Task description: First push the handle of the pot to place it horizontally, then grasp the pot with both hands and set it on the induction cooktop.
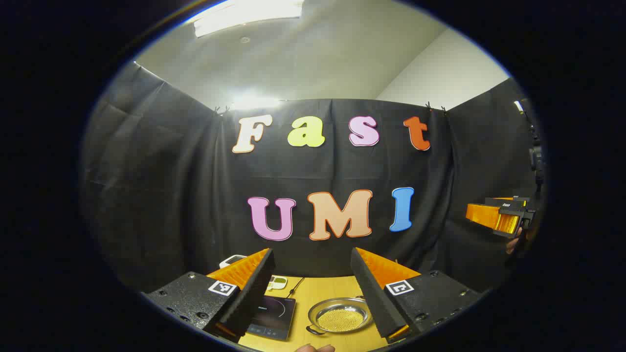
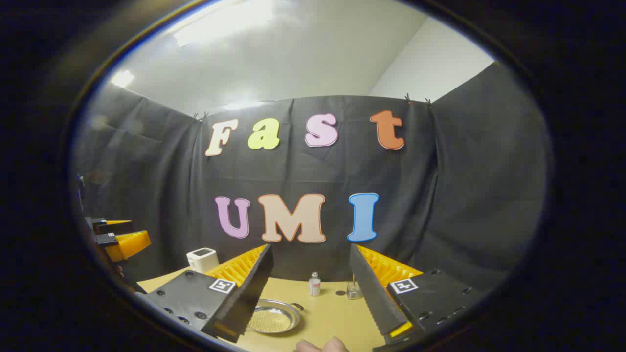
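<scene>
**Both tongs held high and spread, pot waiting on the surface**

Closest in, the left tongs (image 1: 310,288) are held up off the wooden surface (image 1: 342,288), fingers spread wide with nothing between them. The right tongs (image 2: 310,288) are the same: raised, spread apart, holding nothing. At the very bottom edge of each view a bit of a person's hand (image 2: 323,346) peeks in.

Just past the fingers, down on the surface, sits the pot (image 1: 340,317), a shallow round metal pan with a textured, golden-looking bottom. In the left gripper view a small dark handle sticks out at its near left rim; in the right gripper view a handle shows at its far right rim. Neither pair of tongs is touching it. The induction cooktop (image 1: 273,317), a flat black slab, lies just beside the pot on its left, apart from it, with a cord running away toward the back.

Farther along the surface in the right gripper view stand a small bottle (image 2: 314,284) with a red band and a little clear glass jar (image 2: 353,290), near each other and well beyond the pot. A white box-shaped device (image 2: 202,259) sits at the far left corner. Behind everything hangs the black cloth wall (image 2: 464,195), with a pale ceiling above it.
</scene>
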`<state>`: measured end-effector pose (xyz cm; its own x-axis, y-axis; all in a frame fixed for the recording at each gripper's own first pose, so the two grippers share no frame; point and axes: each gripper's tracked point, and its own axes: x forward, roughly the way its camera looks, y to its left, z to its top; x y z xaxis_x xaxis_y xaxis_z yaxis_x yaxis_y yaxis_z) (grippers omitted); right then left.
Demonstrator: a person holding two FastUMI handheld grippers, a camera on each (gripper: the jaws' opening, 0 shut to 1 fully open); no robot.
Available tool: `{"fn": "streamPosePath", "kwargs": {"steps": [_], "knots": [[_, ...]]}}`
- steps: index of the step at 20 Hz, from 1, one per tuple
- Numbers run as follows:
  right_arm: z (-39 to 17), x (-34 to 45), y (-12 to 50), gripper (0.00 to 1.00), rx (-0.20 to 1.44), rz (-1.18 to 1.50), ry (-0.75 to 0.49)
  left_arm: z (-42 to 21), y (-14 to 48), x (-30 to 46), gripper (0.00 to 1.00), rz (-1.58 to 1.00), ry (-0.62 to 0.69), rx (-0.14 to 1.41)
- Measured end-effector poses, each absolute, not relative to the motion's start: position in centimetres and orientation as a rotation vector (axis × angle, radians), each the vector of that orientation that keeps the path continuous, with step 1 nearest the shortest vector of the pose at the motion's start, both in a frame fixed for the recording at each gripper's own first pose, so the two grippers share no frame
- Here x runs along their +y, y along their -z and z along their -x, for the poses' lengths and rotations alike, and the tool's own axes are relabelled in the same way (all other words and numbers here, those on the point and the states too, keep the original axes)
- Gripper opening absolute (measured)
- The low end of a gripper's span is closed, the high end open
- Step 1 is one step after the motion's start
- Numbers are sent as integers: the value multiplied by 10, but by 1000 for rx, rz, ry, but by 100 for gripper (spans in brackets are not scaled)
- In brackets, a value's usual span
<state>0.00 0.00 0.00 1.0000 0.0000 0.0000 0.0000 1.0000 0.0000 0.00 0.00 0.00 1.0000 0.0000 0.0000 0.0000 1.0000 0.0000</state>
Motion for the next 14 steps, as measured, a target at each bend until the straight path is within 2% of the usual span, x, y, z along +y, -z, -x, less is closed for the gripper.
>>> {"fn": "streamPosePath", "kwargs": {"steps": [2,3,5,6,9,13,14], "knots": [[-1,0,0,98,3,-1,-8,3,0,2,92,2,-10,5],[-2,0,3,98,4,0,-11,4,1,1,95,3,-15,10],[-2,-1,5,98,9,1,-19,7,5,3,92,4,-27,24],[-1,-1,6,98,12,1,-26,9,6,4,95,6,-36,31],[-3,0,9,98,13,-1,-50,13,8,4,92,6,-61,42],[-4,-1,16,98,21,-19,-80,16,9,-4,95,7,-69,50],[-6,0,17,98,11,-30,-85,17,8,-4,92,-2,-75,45]]}}
